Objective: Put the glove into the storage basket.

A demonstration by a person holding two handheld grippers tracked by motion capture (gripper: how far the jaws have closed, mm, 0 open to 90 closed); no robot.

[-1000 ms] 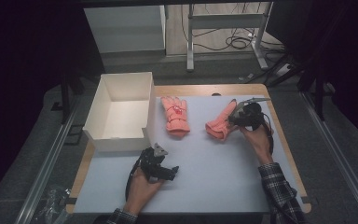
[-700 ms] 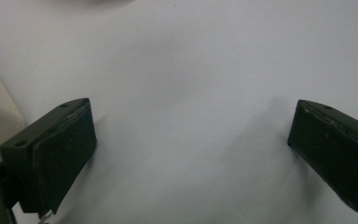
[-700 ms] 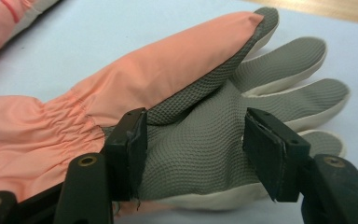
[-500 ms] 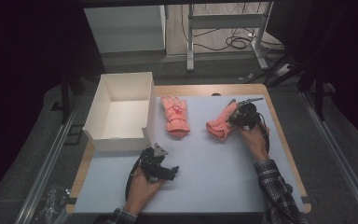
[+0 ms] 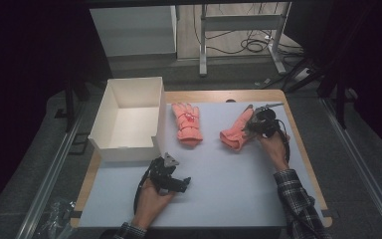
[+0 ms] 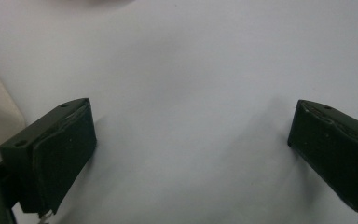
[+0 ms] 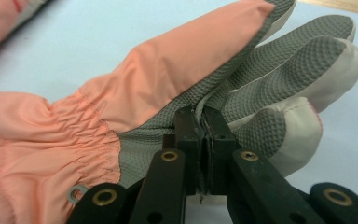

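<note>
High view, bottom centre: the left gripper (image 5: 171,179) lies low over the pale blue mat (image 5: 229,184), held by the person's left hand (image 5: 151,196). In the left gripper view its two black jaws stand far apart at the lower left and lower right of the frame, released, with bare mat between them.

Right of centre, the plaid sleeve (image 5: 298,204) leads up to the right hand (image 5: 273,147) and the right gripper (image 5: 251,127). Its jaws have just been closing; in the right gripper view the right gripper (image 7: 203,128) is clenched on a fold of the grey textured palm of the salmon glove (image 7: 168,84), the pads pressing the fabric between them. In the high view that glove (image 5: 235,130) lies tilted on the mat, cuff toward the lower left, fingers toward the upper right.

Centre of the frame: a second glove (image 5: 186,124) lies flat on the mat, well apart from the first, cuff toward the bottom.

Left of it: an open white box (image 5: 104,124), its right wall just beside the second glove.

Top of the frame: table legs and cables on the floor.
</note>
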